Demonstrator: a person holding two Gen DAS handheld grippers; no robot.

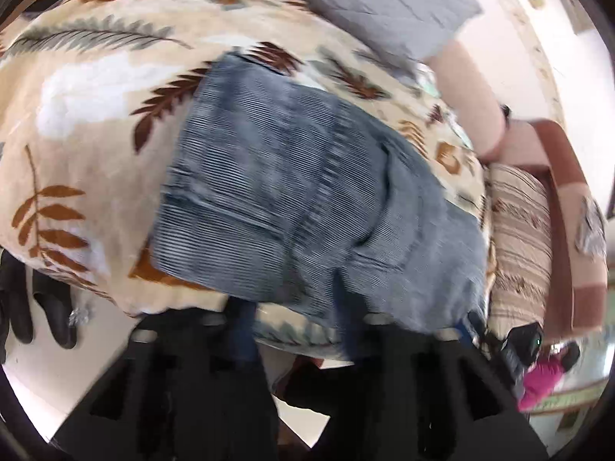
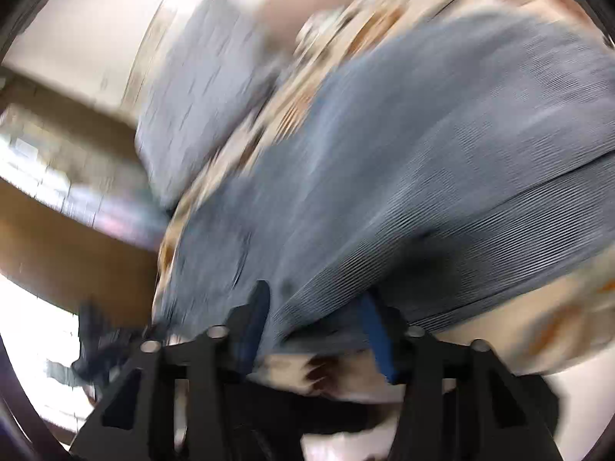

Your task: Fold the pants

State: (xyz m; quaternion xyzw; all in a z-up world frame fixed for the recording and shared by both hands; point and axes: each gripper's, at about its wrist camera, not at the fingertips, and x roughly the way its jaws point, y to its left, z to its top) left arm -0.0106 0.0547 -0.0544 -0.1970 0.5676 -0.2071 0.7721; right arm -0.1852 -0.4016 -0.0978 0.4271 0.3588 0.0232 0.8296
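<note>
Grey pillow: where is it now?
The grey pillow lies at the top of the left wrist view, on the leaf-print blanket beyond the folded pants.

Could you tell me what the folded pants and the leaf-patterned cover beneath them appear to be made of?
The pants look like blue-grey corduroy: fine parallel ribs run across the fabric, matte and soft, with stitched seams. The cover seems a plush fleece-type blanket, beige with printed brown and grey-green leaves; its surface looks fuzzy and unshiny, though the blur leaves the exact fibre open.
</note>
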